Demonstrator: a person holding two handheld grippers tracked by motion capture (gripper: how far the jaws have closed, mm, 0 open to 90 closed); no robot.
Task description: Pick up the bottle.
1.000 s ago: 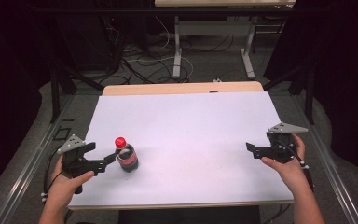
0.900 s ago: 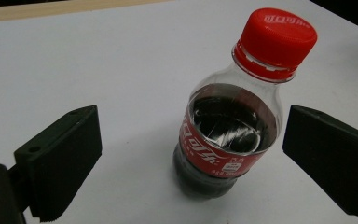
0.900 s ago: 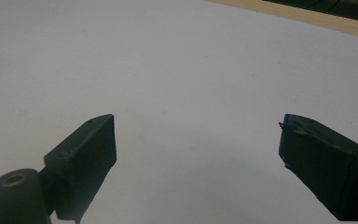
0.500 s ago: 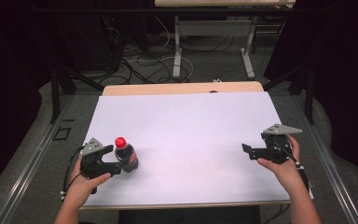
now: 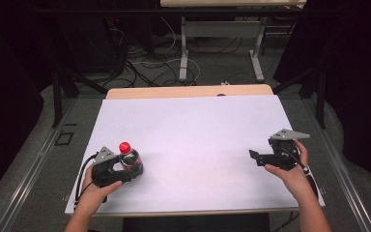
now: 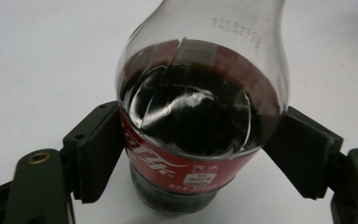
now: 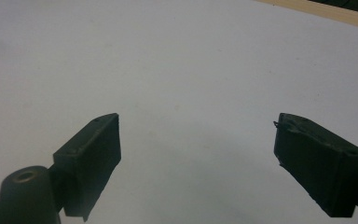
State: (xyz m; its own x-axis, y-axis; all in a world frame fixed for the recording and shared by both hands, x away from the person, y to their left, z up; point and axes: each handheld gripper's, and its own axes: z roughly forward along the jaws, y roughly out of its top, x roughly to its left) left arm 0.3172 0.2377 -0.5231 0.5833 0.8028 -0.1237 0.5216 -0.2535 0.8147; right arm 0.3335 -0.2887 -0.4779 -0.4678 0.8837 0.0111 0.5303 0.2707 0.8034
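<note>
Bottle point(image 6: 200, 121) upright, clamped by left gripper point(image 5: 125, 173) (jaws just closing); right gripper point(image 5: 256, 157) gaping.

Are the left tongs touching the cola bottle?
Touching. In the left gripper view both pads of the left tongs, which have just been closing, press against the red label of the cola bottle, with no gap on either side.
</note>
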